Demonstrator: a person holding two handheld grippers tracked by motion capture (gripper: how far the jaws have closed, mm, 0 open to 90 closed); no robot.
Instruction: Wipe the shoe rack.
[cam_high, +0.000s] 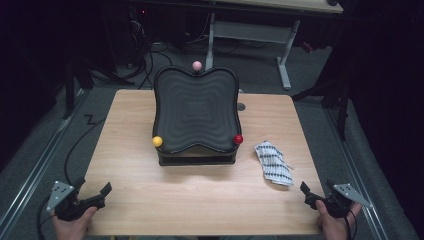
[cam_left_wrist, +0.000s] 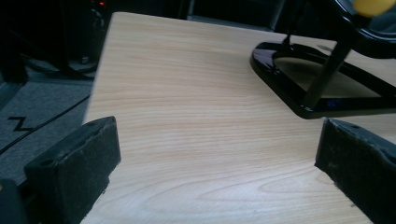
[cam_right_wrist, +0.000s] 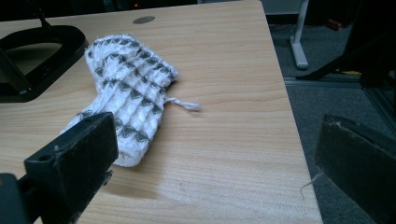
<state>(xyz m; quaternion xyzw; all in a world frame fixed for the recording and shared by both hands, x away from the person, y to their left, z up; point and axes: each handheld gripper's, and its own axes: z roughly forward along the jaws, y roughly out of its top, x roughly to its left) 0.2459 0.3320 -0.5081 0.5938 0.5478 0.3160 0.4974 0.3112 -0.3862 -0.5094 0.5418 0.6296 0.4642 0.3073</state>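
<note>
Right tool (cam_right_wrist: 215, 163) jaws spread wide, empty, near folded patterned cloth (cam_right_wrist: 126, 88) lying on worktop (cam_high: 200, 190) right of black stand (cam_high: 196, 112). Left tool (cam_left_wrist: 217, 172) also wide apart, empty, at near-left corner.

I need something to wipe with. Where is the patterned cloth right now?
In the high view the patterned cloth lies on the table's right side, beside the black stand, ahead of the right gripper.

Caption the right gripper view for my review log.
Open right gripper faces a white, grey-patterned knitted cloth lying on the wooden table.
</note>
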